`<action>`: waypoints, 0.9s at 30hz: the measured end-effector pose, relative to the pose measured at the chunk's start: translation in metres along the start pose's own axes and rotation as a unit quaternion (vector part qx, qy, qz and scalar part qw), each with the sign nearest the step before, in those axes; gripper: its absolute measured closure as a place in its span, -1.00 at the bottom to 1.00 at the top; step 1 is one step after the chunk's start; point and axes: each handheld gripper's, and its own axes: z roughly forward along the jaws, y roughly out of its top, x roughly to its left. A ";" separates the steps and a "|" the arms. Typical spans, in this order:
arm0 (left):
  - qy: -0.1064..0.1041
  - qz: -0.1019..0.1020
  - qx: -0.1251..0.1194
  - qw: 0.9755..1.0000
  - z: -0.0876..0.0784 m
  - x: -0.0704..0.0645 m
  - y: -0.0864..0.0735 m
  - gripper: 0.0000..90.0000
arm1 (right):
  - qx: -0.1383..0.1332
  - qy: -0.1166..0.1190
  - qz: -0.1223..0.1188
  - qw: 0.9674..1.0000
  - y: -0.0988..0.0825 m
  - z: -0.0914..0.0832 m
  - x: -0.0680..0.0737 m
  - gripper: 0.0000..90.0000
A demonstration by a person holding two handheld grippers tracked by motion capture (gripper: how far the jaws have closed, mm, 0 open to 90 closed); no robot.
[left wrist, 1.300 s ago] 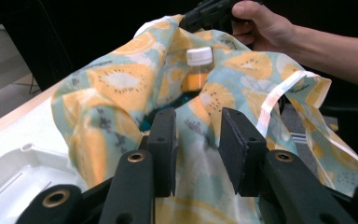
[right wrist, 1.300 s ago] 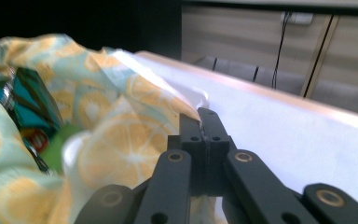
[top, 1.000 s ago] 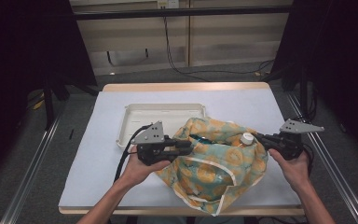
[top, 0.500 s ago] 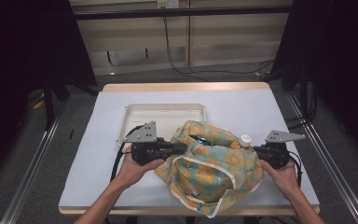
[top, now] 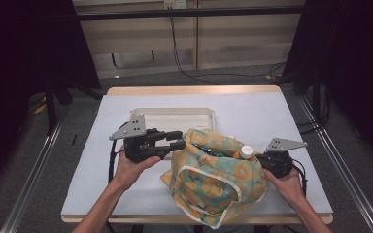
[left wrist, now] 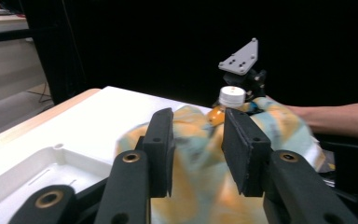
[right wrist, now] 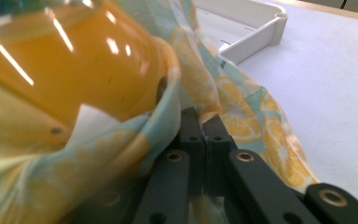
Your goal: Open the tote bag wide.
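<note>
Table (top: 281, 116) under white cover. Lemon-print cloth bag (top: 213, 179) lies between both tongs. White tray (top: 175, 116) just beyond left gripper (top: 178, 140). Bottle (top: 245, 152) with orange liquid, white cap, pokes from bag beside right gripper (right wrist: 204, 128).

Left gripper: jaws just been opening, apart, bag edge just ahead, pads not pressing. Right gripper: jaws closed, pinching bag cloth.

The right claw (right wrist: 204, 128) has its jaws pressed together on the hem of the bag (right wrist: 242, 116), whose lemon-print cloth drapes over them. Close above, an orange bottle (right wrist: 74, 70) sits in the cloth. Beyond lies a white tray (right wrist: 256, 32) on the pale worktop (right wrist: 326, 84).
</note>
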 end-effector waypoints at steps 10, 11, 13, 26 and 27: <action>-0.014 -0.015 0.028 0.999 0.000 0.007 -0.008 1.00 | -0.029 -0.014 0.018 0.999 0.001 -0.019 -0.007 0.57; -0.010 -0.017 0.032 0.999 -0.001 0.007 -0.008 1.00 | -0.030 -0.014 0.017 0.999 0.001 -0.020 -0.007 0.55; -0.004 -0.034 0.032 0.999 -0.006 0.011 -0.010 1.00 | -0.037 -0.022 0.018 0.999 0.002 -0.023 -0.006 0.44; 0.034 -0.058 0.073 0.995 -0.008 0.021 -0.024 1.00 | -0.065 -0.027 0.016 0.997 0.007 -0.031 -0.003 0.60; 0.038 -0.059 0.086 0.994 -0.007 0.021 -0.027 1.00 | -0.065 -0.025 0.017 0.997 0.006 -0.030 -0.003 0.61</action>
